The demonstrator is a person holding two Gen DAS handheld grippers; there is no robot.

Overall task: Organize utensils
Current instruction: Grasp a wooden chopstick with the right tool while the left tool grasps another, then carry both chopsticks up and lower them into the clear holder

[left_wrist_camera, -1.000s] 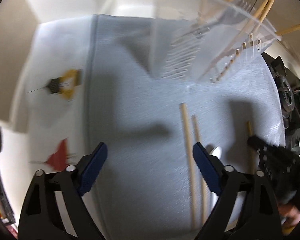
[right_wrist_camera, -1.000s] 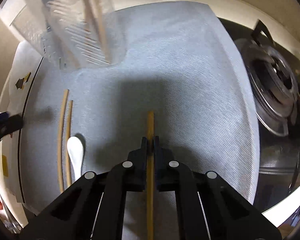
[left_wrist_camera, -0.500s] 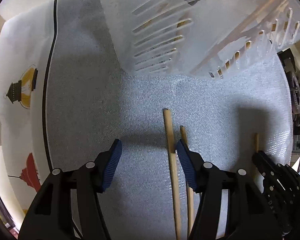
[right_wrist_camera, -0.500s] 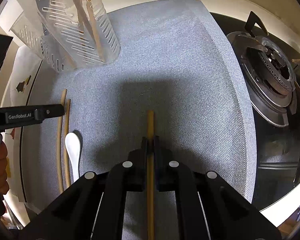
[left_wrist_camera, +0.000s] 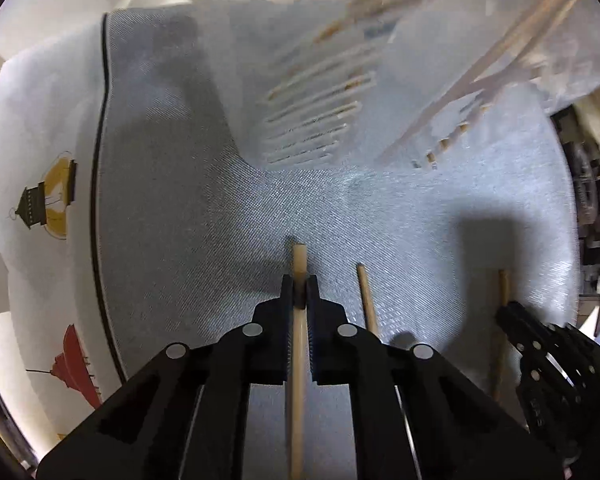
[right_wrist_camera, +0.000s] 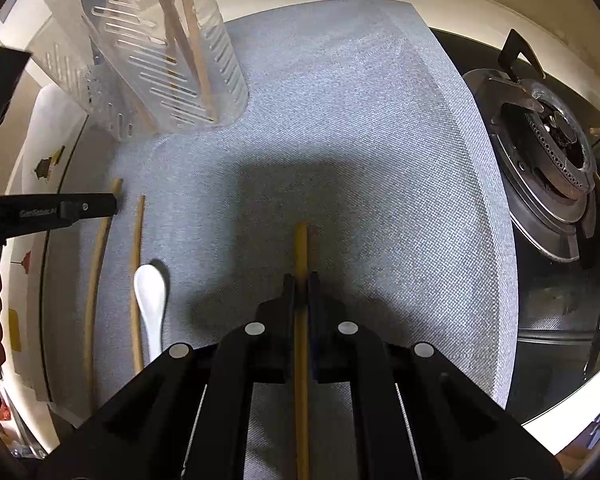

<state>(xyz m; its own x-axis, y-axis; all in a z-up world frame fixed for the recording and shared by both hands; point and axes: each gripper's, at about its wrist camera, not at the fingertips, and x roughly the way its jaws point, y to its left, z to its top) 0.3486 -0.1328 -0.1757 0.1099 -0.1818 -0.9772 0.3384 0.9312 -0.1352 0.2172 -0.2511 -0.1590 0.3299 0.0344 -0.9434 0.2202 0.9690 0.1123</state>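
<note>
The left claw, whose jaws have just been closing, now grips one pale wooden chopstick on the grey woven mat, and the right claw grips another wooden chopstick, probably for the clear slotted plastic holder at far left.

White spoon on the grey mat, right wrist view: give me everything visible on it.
The white spoon looks like glossy ceramic or plastic, with a rounded end pointing away from the camera and a narrower part running toward the bottom, where the right tongs' black frame hides it. It lies flat on the grey mat, right beside a loose chopstick, possibly touching it. No tongs touch it.
</note>
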